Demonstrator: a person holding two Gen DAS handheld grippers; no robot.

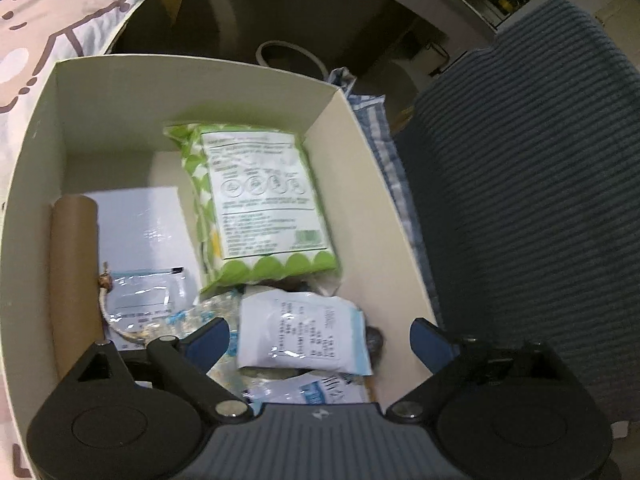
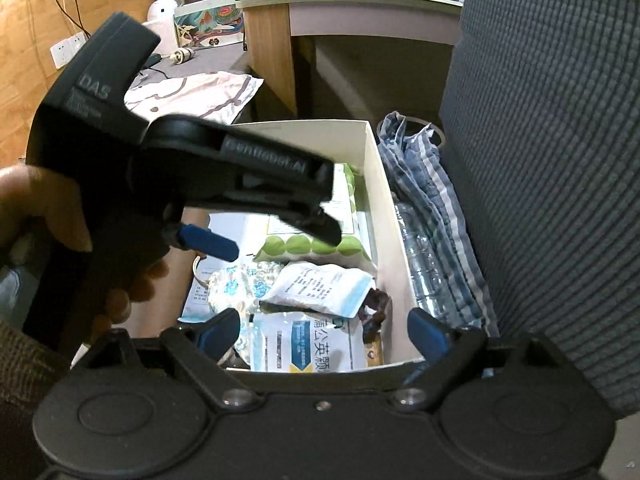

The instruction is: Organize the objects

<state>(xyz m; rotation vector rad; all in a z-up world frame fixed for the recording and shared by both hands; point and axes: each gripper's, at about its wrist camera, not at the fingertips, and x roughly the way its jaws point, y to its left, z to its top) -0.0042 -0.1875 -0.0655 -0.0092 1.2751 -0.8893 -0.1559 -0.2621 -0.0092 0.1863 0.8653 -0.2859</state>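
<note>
A white cardboard box (image 1: 200,65) holds a green-and-white packet (image 1: 256,200), a brown cardboard tube (image 1: 74,272), a clear zip bag (image 1: 148,296) on white paper, and a white-and-blue sachet (image 1: 304,332). My left gripper (image 1: 320,338) hangs open over the box's near end. The sachet lies below and between its blue pads, touching neither. In the right wrist view my right gripper (image 2: 324,328) is open at the box's near wall (image 2: 320,366), over a larger white-and-blue packet (image 2: 312,344), with nothing held. The left gripper (image 2: 284,242), held by a hand, crosses that view above the box.
A grey ribbed seat (image 2: 540,160) stands right of the box. A blue striped cloth (image 2: 424,200) and a clear plastic bottle (image 2: 420,264) are wedged between them. A patterned pillow (image 1: 60,32) lies at the left, and a desk (image 2: 352,12) stands behind.
</note>
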